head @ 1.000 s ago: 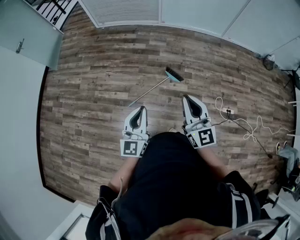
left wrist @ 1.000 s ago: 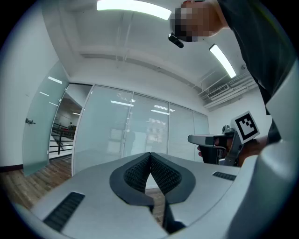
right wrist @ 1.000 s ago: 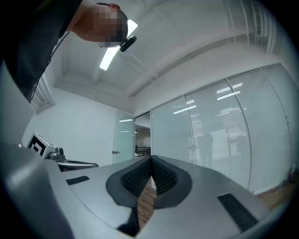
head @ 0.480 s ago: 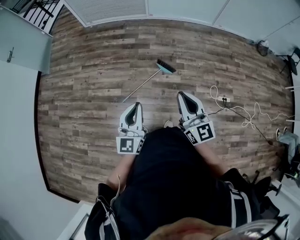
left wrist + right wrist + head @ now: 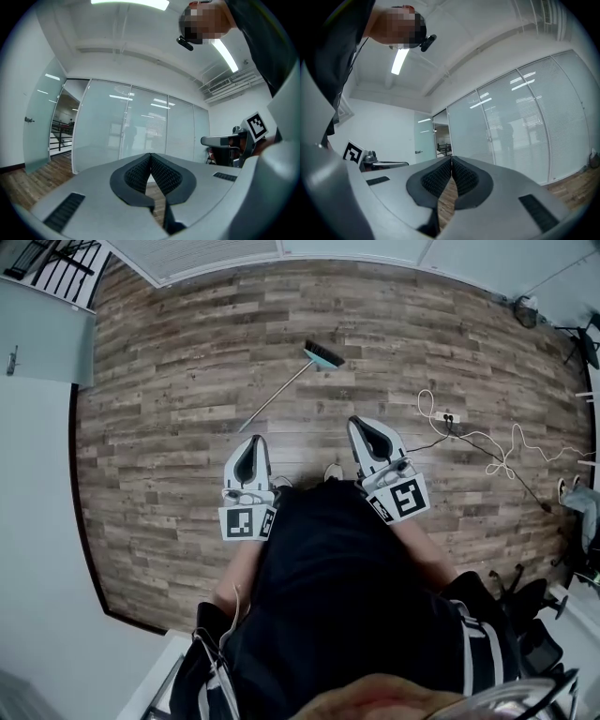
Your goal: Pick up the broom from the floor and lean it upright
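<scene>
A broom [image 5: 286,388] with a teal head [image 5: 323,356] and a thin metal handle lies flat on the wood floor ahead of me. Its handle end points toward my left gripper [image 5: 251,442], which hovers just short of it, shut and empty. My right gripper [image 5: 361,424] is level beside it, also shut with nothing between its pads, to the right of the handle. In the left gripper view [image 5: 150,154] and the right gripper view [image 5: 451,159] the dark ribbed pads meet at the tips; the broom is not visible there.
A white cable [image 5: 487,454] and a power strip [image 5: 448,417] lie on the floor at the right. Glass partition walls [image 5: 136,136] stand ahead, a grey door [image 5: 42,329] at the far left. My dark clothing fills the lower head view.
The broom has shifted up and left in the head view as I move. Both grippers have drifted slightly left and lower in the picture. Both stay shut.
</scene>
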Motion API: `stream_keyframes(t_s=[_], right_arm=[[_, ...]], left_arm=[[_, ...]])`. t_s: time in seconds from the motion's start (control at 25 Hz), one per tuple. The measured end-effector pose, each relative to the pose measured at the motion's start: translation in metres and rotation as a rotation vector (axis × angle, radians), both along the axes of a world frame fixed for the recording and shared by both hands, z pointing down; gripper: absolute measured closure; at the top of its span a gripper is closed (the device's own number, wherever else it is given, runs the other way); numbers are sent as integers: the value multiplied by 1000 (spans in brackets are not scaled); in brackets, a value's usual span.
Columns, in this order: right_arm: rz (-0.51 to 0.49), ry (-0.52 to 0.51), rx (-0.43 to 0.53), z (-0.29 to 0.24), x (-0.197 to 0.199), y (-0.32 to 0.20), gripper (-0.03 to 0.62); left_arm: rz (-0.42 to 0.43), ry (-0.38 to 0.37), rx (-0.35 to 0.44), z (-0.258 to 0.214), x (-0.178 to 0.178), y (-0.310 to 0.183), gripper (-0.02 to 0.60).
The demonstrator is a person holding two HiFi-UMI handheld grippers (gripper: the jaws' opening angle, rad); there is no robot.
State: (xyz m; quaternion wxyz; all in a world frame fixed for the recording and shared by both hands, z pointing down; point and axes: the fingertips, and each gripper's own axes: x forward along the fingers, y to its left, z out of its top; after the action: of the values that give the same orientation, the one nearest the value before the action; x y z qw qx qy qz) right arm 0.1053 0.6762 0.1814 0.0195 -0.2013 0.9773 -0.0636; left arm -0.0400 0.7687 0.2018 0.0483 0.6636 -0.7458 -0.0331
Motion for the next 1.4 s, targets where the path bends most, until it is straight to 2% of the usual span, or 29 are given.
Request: stream_keyframes(t_s=[0.2, 0.32, 0.48, 0.68, 0.88, 1.08, 1.28, 1.4], right_arm=[[27, -29, 7, 9, 34, -9, 577], [60, -46, -15, 12, 55, -18, 577], [69, -60, -37, 18, 70, -24, 576], [171, -93, -97, 22, 69, -48, 576], [172, -50, -86, 29, 39, -69, 576], [171, 33, -74, 34, -10, -116, 576], [153, 91, -69, 31, -72, -181, 576], [94, 94, -56, 25, -122, -209, 576]], left_arm=[[-56, -47, -14, -1, -1, 3, 563], [-56, -66, -25, -3, -2, -2, 563], [-35, -61, -27, -3, -2, -17, 563], [44, -72, -18, -3, 2, -51, 563], [76, -29, -12, 10, -22, -90, 563], [74, 5, -22, 20, -71, -136, 563], [13, 16, -22, 19, -137, -164, 563], [-33, 48, -30, 26, -174, -170, 563]])
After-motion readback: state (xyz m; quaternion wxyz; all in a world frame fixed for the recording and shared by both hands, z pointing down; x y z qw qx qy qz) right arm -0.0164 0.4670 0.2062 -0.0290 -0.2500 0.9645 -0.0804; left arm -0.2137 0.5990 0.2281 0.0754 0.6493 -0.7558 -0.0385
